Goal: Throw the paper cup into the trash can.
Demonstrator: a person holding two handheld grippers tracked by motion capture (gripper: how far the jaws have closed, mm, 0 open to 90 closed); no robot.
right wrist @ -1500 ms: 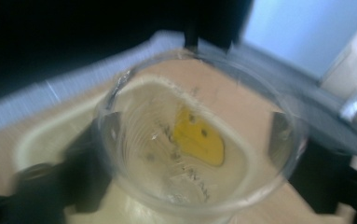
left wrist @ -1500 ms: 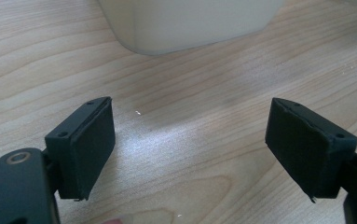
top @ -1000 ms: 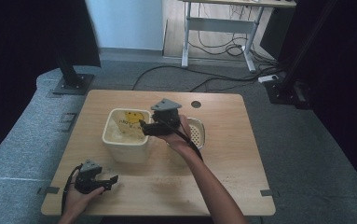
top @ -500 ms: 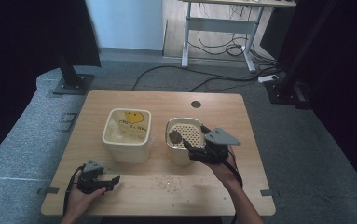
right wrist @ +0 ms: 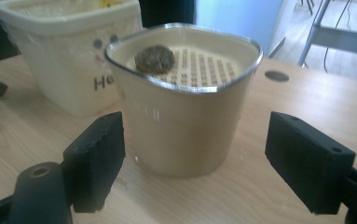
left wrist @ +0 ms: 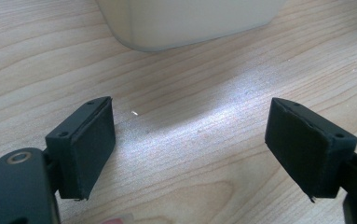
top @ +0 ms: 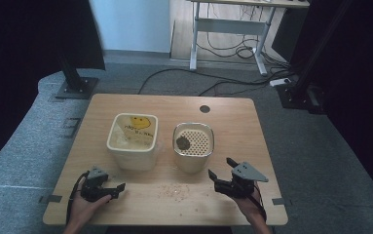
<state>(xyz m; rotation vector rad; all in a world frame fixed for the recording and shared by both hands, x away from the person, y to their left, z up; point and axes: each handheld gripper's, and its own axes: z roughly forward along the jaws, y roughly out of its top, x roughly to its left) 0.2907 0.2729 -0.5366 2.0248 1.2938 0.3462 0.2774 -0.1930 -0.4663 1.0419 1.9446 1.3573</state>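
A tan metal-rimmed cup (top: 194, 155) with a perforated insert stands mid-table, and a brown lump (top: 182, 143) lies on the insert's left side. Left of it stands a cream tub (top: 132, 151) with a smiley face inside. My right gripper (top: 221, 168) is low over the table in front of the cup and to its right, open and holding nothing. In the right gripper view the cup (right wrist: 185, 116) and the lump (right wrist: 154, 58) sit just beyond the spread jaws. My left gripper (top: 116, 185) rests open at the front left, and the tub's base (left wrist: 190, 23) is ahead of it.
Pale crumbs (top: 174, 191) are scattered on the wooden table (top: 125, 105) between the two grippers. A round cable hole (top: 204, 108) lies at the back. The table's front edge is close behind both hands.
My right gripper has drawn back from above the containers to the table's front right. The lump now lies uncovered in the cup. The left gripper has hardly moved.
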